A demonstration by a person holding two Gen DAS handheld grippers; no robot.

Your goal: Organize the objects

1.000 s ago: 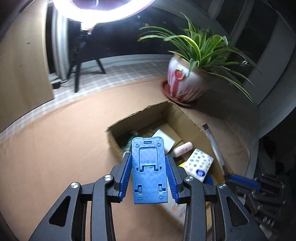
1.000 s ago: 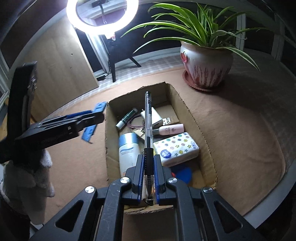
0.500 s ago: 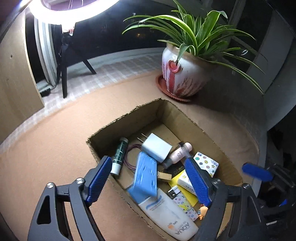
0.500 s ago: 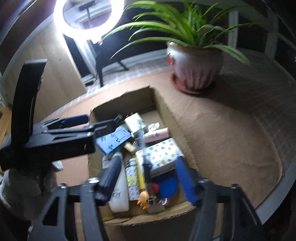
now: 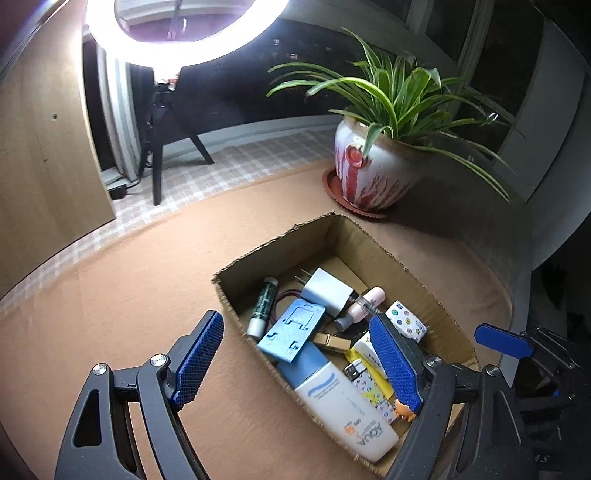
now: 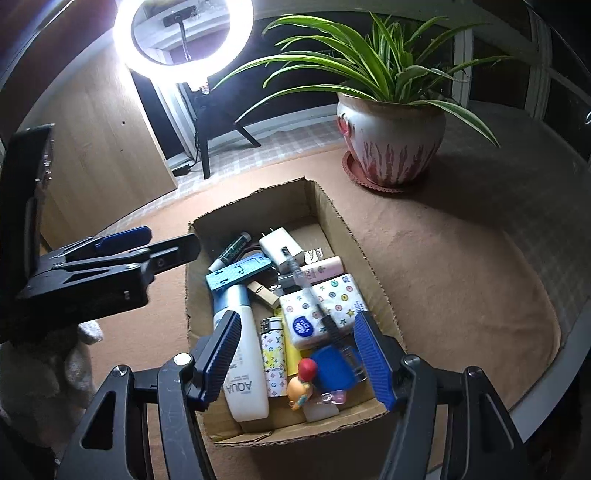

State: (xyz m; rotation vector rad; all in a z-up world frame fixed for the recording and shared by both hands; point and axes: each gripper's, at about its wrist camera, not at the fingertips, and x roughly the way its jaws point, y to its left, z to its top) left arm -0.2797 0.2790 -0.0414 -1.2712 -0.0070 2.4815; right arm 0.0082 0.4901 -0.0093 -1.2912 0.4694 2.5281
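Phone stand (image 5: 291, 332) lies in box (image 5: 402, 258), plant pot (image 5: 373, 173) behind.

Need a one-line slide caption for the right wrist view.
Open right tongs above a cardboard box holding a pen, tissue pack and lotion bottle.

I see a lit ring light (image 5: 184, 33) at twelve o'clock on its dark tripod (image 5: 162, 147). At two o'clock a spider plant (image 6: 369, 62) grows in a red-streaked white pot (image 6: 391, 144), which sits on a reddish saucer (image 6: 373, 184) on the brown tablecloth (image 6: 461, 266). A wooden panel (image 5: 40, 147) leans at nine.
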